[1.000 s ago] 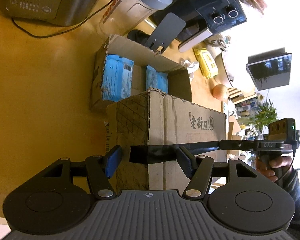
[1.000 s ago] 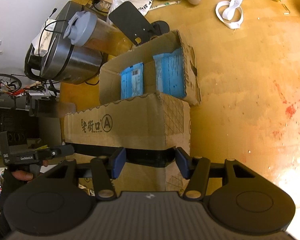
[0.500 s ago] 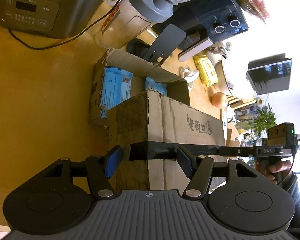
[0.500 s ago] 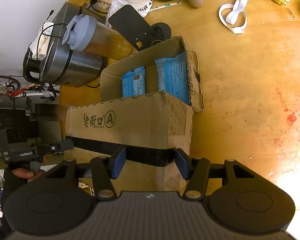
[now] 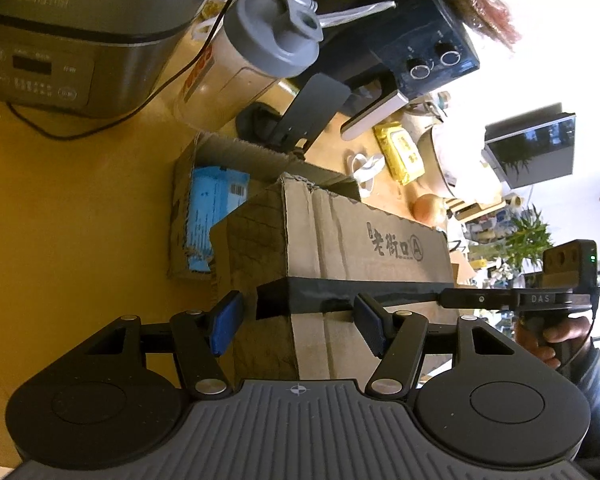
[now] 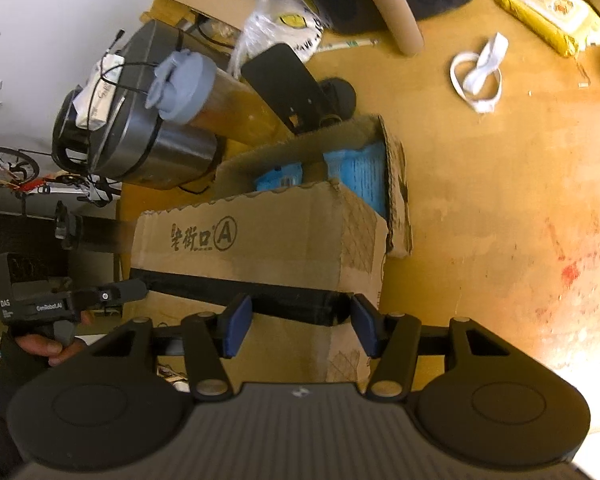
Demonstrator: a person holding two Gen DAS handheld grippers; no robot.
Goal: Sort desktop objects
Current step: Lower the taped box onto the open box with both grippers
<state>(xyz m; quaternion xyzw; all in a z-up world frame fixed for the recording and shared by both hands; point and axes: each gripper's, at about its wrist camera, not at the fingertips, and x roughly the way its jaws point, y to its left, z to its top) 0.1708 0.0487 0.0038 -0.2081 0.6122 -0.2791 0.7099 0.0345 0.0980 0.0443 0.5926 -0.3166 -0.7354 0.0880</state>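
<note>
Your left gripper is clamped on one end of the taped box, its blue pads astride the corner where the black tape wraps round. Your right gripper is clamped on the other end, at the far corner of the same tape band. The box sits between the two grippers, tilted, with its printed side facing up. Just behind it on the yellow surface stands an open carton with blue packets inside. Beyond that carton are a shaker bottle with a grey lid, a steel cooker and a black stand. Off to the side lie a white strap and a yellow wipes pack.
</note>
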